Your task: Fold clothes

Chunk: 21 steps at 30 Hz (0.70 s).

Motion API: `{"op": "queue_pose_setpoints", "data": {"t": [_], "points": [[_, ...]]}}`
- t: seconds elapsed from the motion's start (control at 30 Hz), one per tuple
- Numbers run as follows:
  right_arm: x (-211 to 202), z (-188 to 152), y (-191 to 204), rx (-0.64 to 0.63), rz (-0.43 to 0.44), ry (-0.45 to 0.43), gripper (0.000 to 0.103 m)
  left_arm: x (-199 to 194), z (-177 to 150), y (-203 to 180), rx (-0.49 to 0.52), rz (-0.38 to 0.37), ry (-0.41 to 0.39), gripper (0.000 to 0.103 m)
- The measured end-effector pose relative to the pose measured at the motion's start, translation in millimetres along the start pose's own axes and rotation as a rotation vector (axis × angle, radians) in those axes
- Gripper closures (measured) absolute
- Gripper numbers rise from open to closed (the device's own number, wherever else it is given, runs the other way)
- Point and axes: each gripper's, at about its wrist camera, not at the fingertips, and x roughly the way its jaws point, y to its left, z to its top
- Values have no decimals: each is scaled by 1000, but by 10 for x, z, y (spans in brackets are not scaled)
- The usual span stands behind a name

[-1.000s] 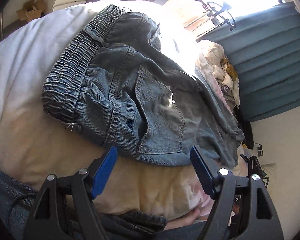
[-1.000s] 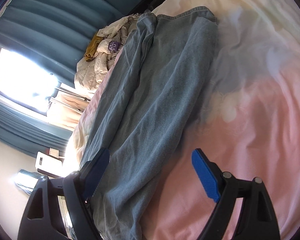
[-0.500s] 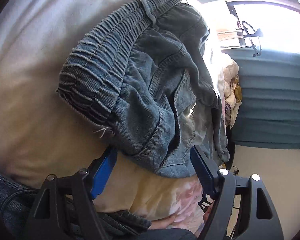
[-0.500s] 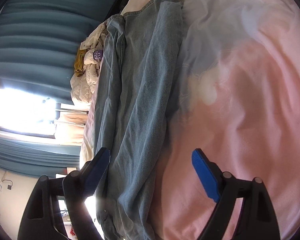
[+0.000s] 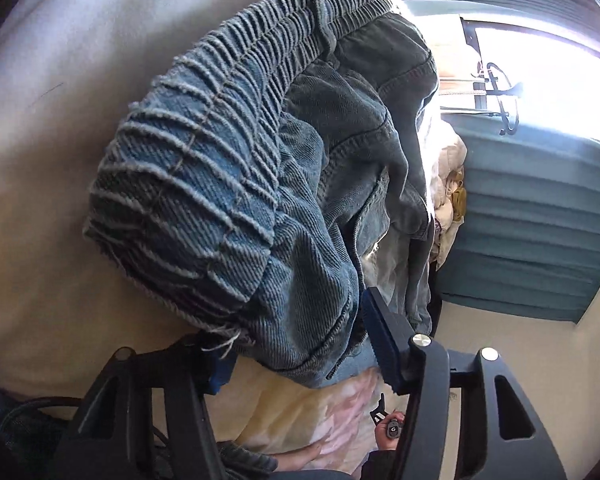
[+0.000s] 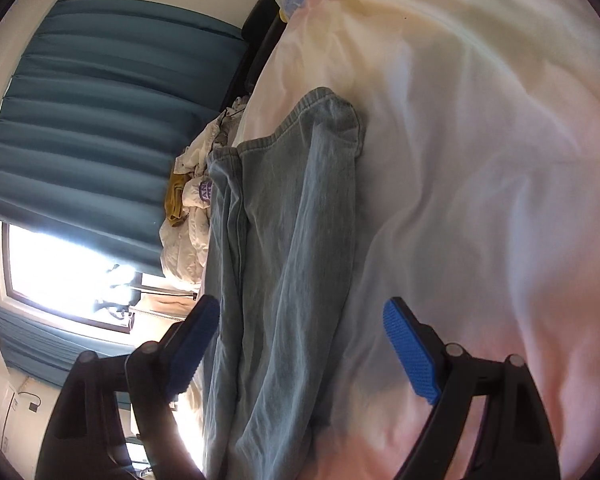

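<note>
Blue jeans point(image 5: 220, 200) lie on the pale bed cover point(image 5: 60, 160), their gathered elastic waistband filling the left wrist view. My left gripper point(image 5: 296, 344) is at the waistband's near corner. Its jaws are closing with the denim between them; cloth covers the left pad, and the right pad point(image 5: 380, 344) sits against the fabric's edge. I see no clear pinch. In the right wrist view the jeans' legs point(image 6: 292, 240) stretch away along the bed. My right gripper point(image 6: 300, 344) hovers open above them, its left finger over the denim's edge and its right finger over the sheet.
A heap of crumpled light clothes point(image 6: 188, 208) lies beyond the jeans by the teal curtain point(image 6: 100, 120) and a bright window point(image 5: 540, 80). The pink and cream bed cover point(image 6: 480, 160) spreads wide to the right of the legs. A person's hand point(image 5: 300, 454) shows at the bottom.
My left gripper sank and rolled toward the waistband corner, and its jaws narrowed around the denim. My right gripper swept sideways over the legs and rolled, still open.
</note>
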Motion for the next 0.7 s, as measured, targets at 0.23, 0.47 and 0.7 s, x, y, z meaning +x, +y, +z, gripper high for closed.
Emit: {"op": "queue_pose_setpoints", "data": {"t": [0.23, 0.47, 0.7], "points": [[790, 758, -161, -53, -93, -4, 17, 25, 126, -62, -49, -78, -43, 90], [1257, 1236, -92, -97, -166, -64, 24, -281, 105, -560, 94, -136, -159, 97], [1203, 1274, 306, -230, -215, -73, 92, -412, 47, -626, 106, -121, -178, 98]]}}
